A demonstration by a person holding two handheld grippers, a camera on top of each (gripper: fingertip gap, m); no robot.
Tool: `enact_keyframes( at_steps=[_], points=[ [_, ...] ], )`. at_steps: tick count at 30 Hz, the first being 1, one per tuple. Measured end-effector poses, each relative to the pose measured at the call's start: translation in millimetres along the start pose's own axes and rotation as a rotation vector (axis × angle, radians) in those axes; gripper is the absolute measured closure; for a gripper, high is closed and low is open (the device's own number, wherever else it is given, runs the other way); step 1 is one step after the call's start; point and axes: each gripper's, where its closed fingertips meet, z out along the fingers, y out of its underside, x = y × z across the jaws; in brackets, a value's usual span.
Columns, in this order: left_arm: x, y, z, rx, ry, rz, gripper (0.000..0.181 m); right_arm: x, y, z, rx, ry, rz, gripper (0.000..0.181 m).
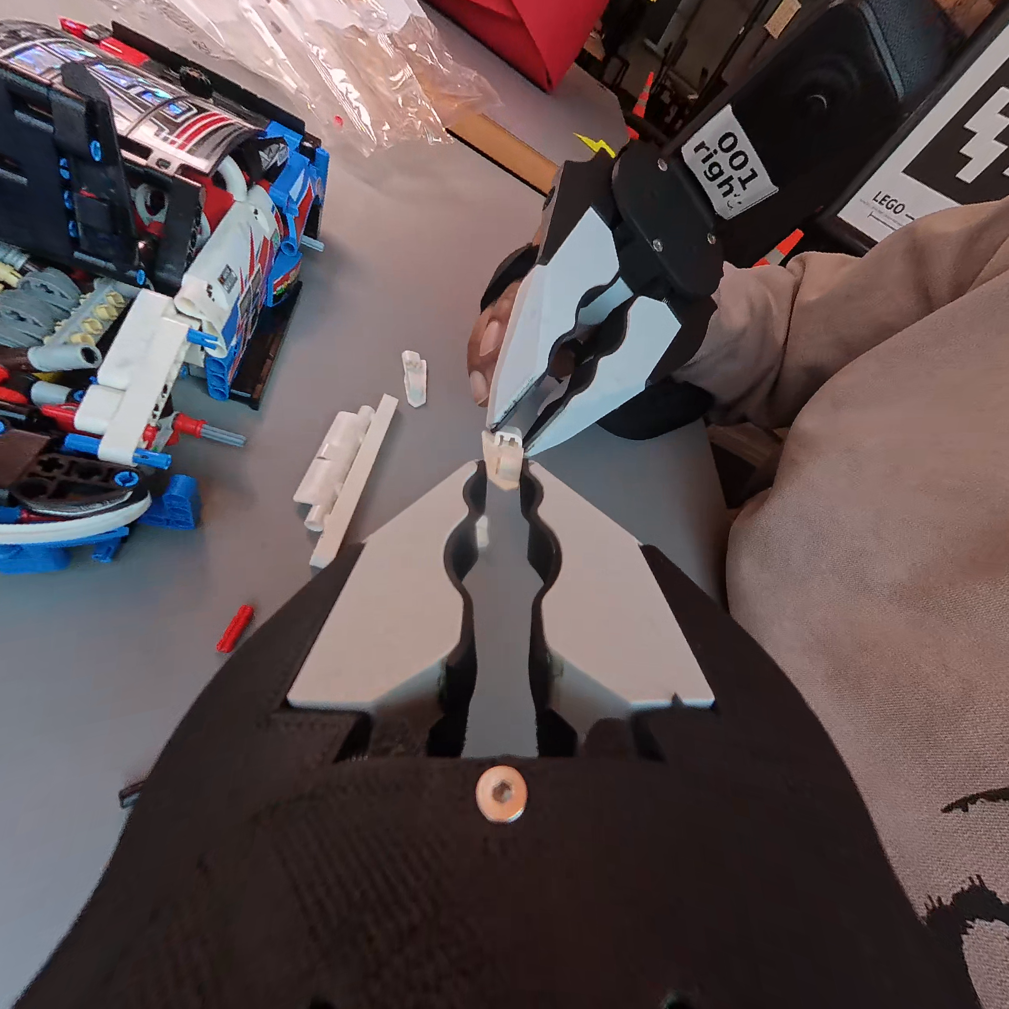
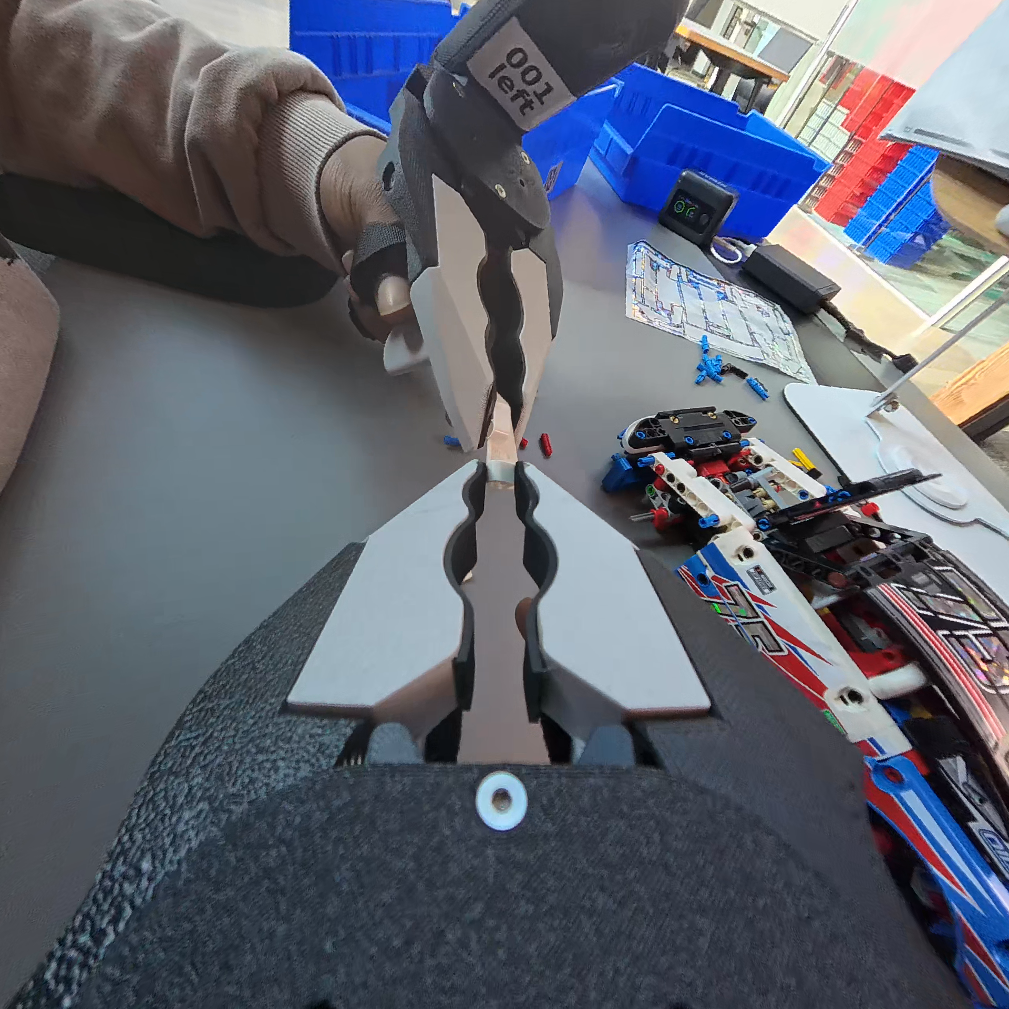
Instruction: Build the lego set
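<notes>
Both grippers, left gripper point(image 1: 502, 472) and right gripper point(image 2: 499, 474), are pinching one small white lego piece point(image 1: 503, 457) between their fingers at frame centre, above the grey desk point(image 1: 164, 655); the blue-white-red lego car point(image 1: 142, 262) is sitting upper left.

Bare surface point(image 2: 191, 437) lies open toward the near edge; the lego car point(image 2: 791, 573) and loose white pieces point(image 1: 349, 469) block the far side
</notes>
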Motion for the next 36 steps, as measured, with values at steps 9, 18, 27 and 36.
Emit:
enact_keyframes(
  at_steps=[9, 18, 27, 36],
  points=[
    [2, -15, -1, 0.096, -0.049, 0.083, 0.172, 6, -2, -4, 0.051, -0.009, 0.132, 0.173],
    [9, -24, 0, 0.152, -0.102, 0.202, 0.181, 3, -9, -6, 0.107, -0.069, 0.268, 0.173],
    [27, -47, -10, 0.288, -0.073, 0.282, 0.152, 21, -54, -37, 0.476, -0.216, 0.617, 0.174],
    [43, -61, -14, 0.325, -0.252, 0.568, 0.163, 7, -66, -27, 0.543, -0.398, 0.815, 0.175]
  ],
)
